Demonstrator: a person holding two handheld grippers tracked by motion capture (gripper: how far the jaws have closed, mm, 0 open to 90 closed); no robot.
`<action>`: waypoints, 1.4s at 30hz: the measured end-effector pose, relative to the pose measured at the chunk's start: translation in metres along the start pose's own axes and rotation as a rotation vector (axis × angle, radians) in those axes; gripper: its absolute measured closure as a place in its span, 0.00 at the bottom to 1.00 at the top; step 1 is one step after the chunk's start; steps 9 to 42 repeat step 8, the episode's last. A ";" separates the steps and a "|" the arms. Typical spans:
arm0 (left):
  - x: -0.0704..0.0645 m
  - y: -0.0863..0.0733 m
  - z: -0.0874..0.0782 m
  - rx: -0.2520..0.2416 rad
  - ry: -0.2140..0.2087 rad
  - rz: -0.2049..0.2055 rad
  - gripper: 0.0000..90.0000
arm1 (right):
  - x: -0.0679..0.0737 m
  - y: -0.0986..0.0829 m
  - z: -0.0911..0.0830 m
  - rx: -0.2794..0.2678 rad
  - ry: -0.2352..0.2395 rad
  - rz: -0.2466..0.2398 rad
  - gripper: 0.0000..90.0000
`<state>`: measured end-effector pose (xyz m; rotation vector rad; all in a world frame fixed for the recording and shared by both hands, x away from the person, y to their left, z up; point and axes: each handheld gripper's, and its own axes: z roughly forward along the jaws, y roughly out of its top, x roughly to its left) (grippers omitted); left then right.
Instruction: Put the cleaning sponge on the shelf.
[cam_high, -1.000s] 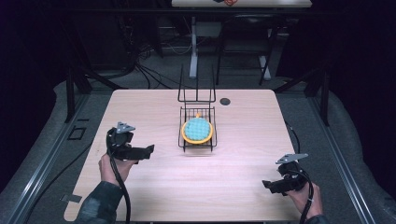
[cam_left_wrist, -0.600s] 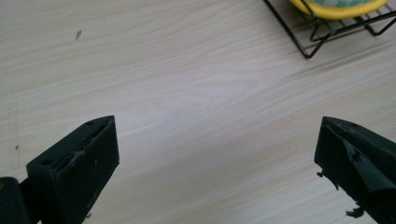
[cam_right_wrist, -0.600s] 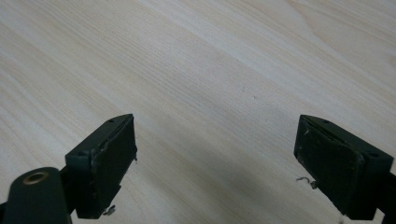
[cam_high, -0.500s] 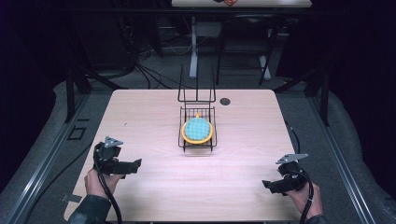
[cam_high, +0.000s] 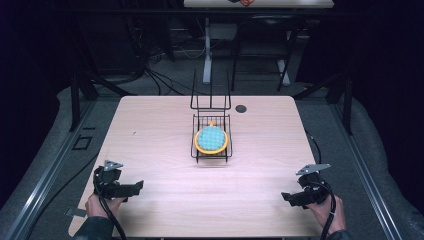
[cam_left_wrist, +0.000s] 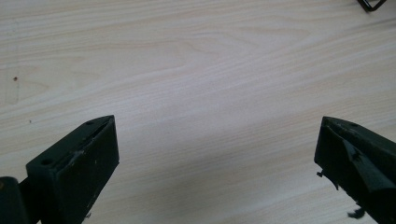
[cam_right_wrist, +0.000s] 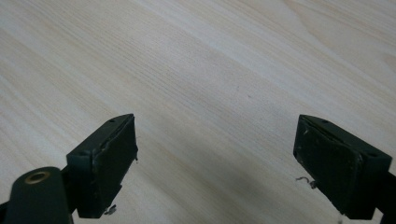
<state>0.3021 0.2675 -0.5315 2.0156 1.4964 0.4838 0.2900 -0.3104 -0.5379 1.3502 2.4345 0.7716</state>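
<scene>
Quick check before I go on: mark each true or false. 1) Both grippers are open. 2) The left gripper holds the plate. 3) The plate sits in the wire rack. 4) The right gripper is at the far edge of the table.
1) True: the left gripper and the right gripper both have their jaws spread, nothing between them.
2) False: it is empty, at the near left.
3) True: the plate lies in the rack at mid table.
4) False: it is at the near right edge.
</scene>
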 end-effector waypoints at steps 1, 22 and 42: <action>-0.001 0.000 0.001 0.005 -0.004 0.005 0.00 | 0.000 0.000 0.000 0.001 0.000 0.001 0.14; -0.001 0.001 0.004 0.013 -0.006 0.019 0.00 | 0.000 0.000 0.000 0.002 0.000 -0.003 0.14; -0.001 0.001 0.004 0.013 -0.006 0.019 0.00 | 0.000 0.000 0.000 0.002 0.000 -0.003 0.14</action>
